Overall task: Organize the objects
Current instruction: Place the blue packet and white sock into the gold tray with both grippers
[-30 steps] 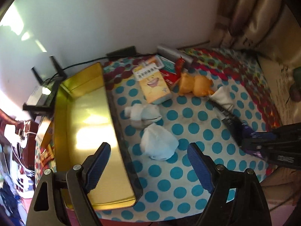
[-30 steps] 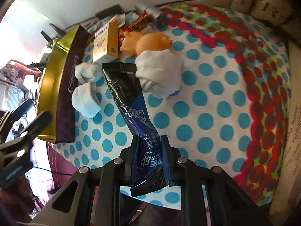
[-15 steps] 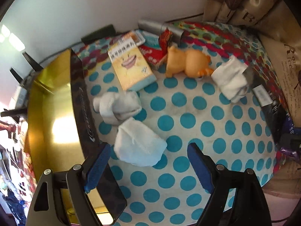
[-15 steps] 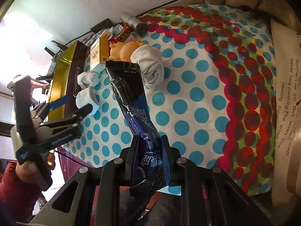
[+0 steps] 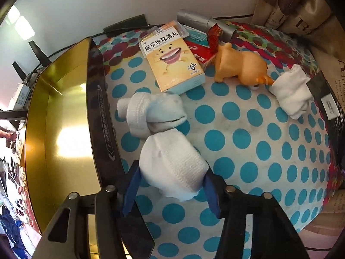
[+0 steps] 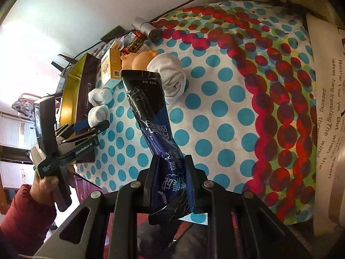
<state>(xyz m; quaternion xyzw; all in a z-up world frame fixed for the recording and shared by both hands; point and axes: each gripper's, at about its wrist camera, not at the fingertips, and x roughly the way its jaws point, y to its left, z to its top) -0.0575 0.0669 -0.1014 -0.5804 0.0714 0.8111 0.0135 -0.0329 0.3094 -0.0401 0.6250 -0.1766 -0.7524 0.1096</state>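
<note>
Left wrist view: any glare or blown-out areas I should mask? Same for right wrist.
Left wrist view: a strong hotspot on the gold tray, bright patches on the wall at upper left, and heavy fisheye bending at the edges; the sock is sharp. Right wrist view: the left side is blown out white near the window, while the dark pouch stays legible.

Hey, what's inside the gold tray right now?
The gold tray shows only its shiny bare floor and a glare patch; no object lies in the visible part. Its near corner is hidden behind the left tongs, so that bit can't be checked.
</note>
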